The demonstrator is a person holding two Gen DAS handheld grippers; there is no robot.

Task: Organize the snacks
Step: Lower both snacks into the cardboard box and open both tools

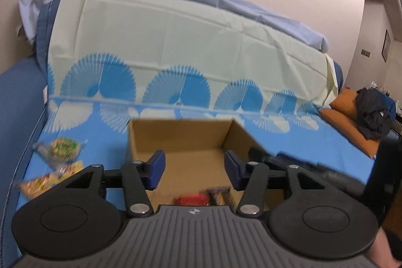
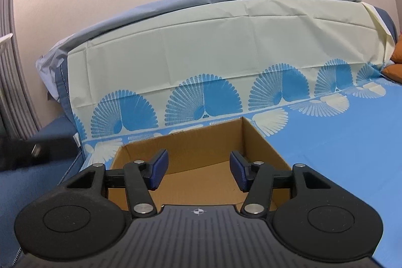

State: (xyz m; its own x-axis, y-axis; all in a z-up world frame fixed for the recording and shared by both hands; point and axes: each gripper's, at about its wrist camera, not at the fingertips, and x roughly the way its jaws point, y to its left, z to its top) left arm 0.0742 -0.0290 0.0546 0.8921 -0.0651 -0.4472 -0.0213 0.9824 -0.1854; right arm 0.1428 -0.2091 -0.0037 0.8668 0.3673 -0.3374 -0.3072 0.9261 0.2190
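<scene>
Left of my left gripper [image 1: 194, 171], two snack packets [image 1: 59, 160] lie loose on the blue sofa cover [image 1: 314, 142]. Its jaws stand about half open with nothing between them, hanging over the cardboard box [image 1: 181, 135] — a red snack [image 1: 192, 199] sits just beneath them inside. My right gripper [image 2: 198, 171] is likewise half open and empty above the box. I judge this the gap between drops; next I swing left for a packet.
</scene>
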